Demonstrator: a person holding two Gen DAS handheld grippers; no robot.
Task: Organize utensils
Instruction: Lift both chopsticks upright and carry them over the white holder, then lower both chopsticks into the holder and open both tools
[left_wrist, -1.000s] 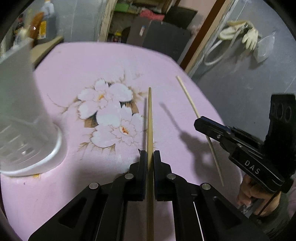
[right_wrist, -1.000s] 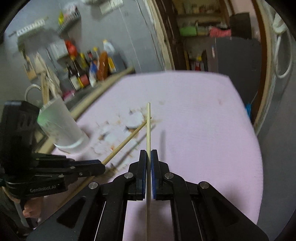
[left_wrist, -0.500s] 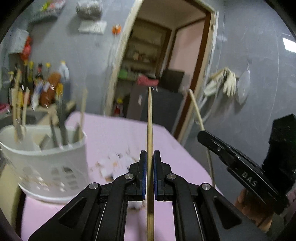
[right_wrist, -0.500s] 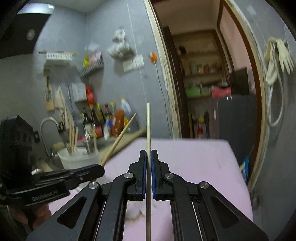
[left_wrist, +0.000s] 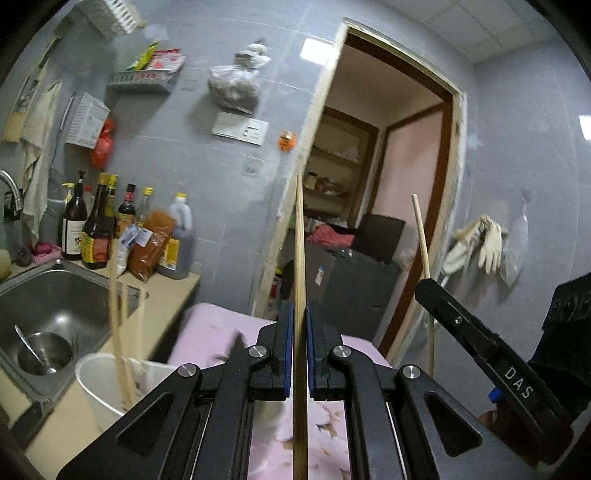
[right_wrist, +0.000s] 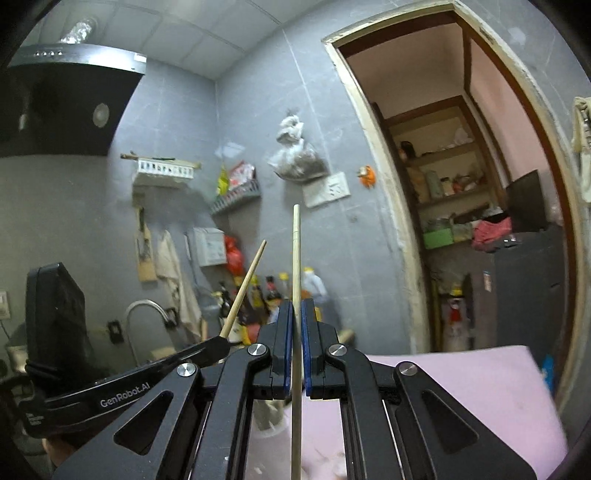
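My left gripper (left_wrist: 299, 314) is shut on a wooden chopstick (left_wrist: 299, 236) that points up past the doorway. My right gripper (right_wrist: 294, 312) is shut on a paler chopstick (right_wrist: 295, 251), also pointing up and forward. In the left wrist view the right gripper (left_wrist: 424, 284) shows at the right with its chopstick (left_wrist: 421, 236). In the right wrist view the left gripper (right_wrist: 221, 341) shows at the lower left with its chopstick (right_wrist: 245, 284). A white utensil holder (left_wrist: 98, 387) with several chopsticks stands low at the left, blurred.
The pink flowered tablecloth (left_wrist: 214, 332) lies below both grippers. A steel sink (left_wrist: 48, 306) with a bowl sits at the left, with sauce bottles (left_wrist: 96, 225) behind it. An open doorway (left_wrist: 373, 229) lies ahead, and a range hood (right_wrist: 55, 96) hangs on the left.
Both grippers have risen and tilted from looking down at the table to roughly level, each still holding its chopstick. The utensil holder has dropped to the lower left of the view.
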